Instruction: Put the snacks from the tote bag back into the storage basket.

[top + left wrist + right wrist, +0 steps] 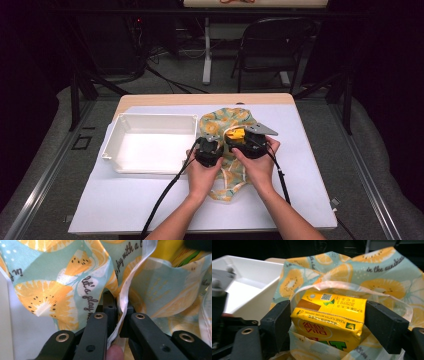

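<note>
Two grippers meet at the centre of the high view, where you work a citrus-print fabric bag [227,125] lying on the tabletop [310,165] just right of the white tray [150,142]. Your left gripper [117,312] has its jaws clamped on the bag's white-edged hem. Your right gripper [328,322] has its jaws pressed against both sides of a yellow drink carton [329,316], which sits in the bag's open mouth.
</note>
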### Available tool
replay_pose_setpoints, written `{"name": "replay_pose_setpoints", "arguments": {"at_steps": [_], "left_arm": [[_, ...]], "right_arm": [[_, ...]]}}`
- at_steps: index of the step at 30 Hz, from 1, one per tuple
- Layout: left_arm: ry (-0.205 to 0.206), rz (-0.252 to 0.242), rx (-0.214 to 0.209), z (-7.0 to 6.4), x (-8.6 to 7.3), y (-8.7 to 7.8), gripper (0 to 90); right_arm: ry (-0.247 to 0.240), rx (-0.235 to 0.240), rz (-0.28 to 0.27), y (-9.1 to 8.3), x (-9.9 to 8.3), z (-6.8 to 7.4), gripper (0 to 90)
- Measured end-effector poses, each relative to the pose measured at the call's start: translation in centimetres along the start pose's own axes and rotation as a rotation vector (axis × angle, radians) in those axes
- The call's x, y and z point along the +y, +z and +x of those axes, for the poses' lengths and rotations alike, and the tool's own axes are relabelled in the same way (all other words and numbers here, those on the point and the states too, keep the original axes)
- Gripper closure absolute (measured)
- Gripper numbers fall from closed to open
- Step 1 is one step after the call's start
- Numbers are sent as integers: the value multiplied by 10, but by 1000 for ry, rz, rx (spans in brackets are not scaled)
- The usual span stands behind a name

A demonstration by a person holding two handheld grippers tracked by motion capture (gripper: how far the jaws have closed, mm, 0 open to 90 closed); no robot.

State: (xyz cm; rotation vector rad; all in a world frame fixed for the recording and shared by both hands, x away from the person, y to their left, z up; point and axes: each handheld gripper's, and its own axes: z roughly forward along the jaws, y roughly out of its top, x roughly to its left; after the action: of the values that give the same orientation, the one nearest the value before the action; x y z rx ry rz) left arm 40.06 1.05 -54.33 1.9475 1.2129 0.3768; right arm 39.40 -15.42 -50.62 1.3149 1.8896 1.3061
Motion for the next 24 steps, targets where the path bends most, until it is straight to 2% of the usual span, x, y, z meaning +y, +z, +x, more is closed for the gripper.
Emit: {"name": "replay_pose_setpoints", "arguments": {"at_steps": [10, 15, 19, 20, 23, 24], "left_arm": [[4, 3, -4, -2, -3, -1, 869], [11, 5, -5, -1, -3, -3, 866], [10, 3, -10, -1, -3, -4, 863], [5, -2, -12, -1, -3, -4, 862], [0, -7, -18, -1, -2, -5, 859], [-5, -12, -20, -1, -2, -5, 859]], "right_arm": [[12, -72, 14, 20, -10, 6, 176], [41, -65, 24, 26, -12, 2, 169], [7, -61, 22, 23, -11, 0, 253], [8, -60, 3, 20, -11, -1, 289], [12, -37, 3, 17, -11, -8, 292], [-6, -31, 8, 16, -11, -8, 292]]}}
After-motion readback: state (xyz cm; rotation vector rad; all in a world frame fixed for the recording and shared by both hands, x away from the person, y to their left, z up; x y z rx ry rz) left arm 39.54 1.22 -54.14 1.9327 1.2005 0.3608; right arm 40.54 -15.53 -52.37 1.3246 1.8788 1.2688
